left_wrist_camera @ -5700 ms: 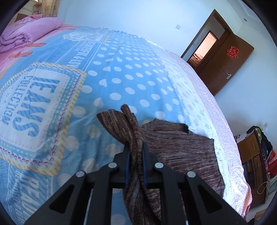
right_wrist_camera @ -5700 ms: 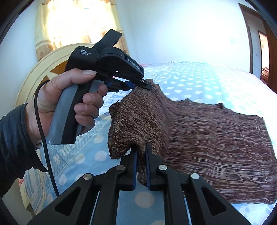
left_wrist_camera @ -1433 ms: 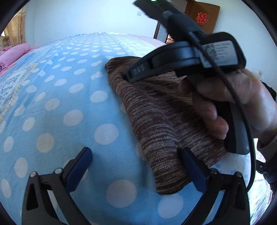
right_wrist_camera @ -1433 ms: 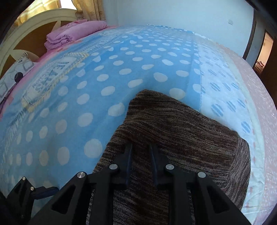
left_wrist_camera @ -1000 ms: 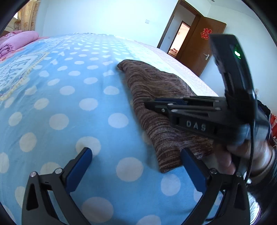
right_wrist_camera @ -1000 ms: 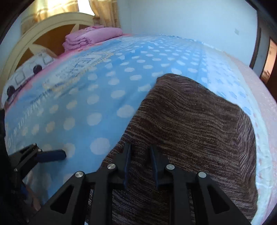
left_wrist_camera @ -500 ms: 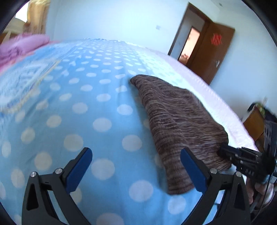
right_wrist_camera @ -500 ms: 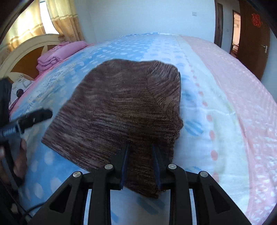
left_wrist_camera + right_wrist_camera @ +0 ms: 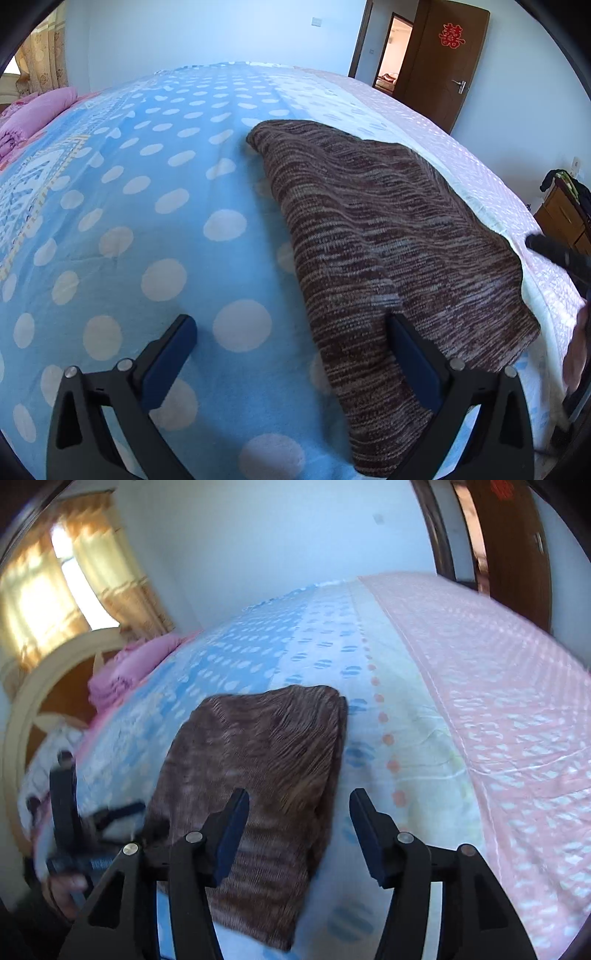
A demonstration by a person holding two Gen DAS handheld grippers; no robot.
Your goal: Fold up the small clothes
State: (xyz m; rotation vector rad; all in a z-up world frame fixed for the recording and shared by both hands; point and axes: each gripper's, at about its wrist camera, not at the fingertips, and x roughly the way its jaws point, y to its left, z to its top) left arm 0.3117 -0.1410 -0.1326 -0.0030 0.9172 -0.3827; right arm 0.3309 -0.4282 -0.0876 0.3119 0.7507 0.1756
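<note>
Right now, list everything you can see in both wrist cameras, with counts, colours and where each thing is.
Knit garment: one, brown, folded flat on the bed.
Bedspread: one, blue with white dots, pink toward the far side.
Folded bedding: one pile, pink-purple, at the head of the bed.
Headboard: one, cream and wood.
Curtains: yellow, at the window.
Door: one, dark brown, open, red ornament on it.
Cabinet: one, wooden, by the wall.
Left hand-held gripper: open, over the garment's near edge.
Right hand-held gripper: open, above the garment.

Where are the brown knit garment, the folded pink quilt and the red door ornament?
brown knit garment (image 9: 388, 221), left wrist view, middle of its top layer.
folded pink quilt (image 9: 33, 114), left wrist view, its upper fold.
red door ornament (image 9: 451, 36), left wrist view, centre of the character.
</note>
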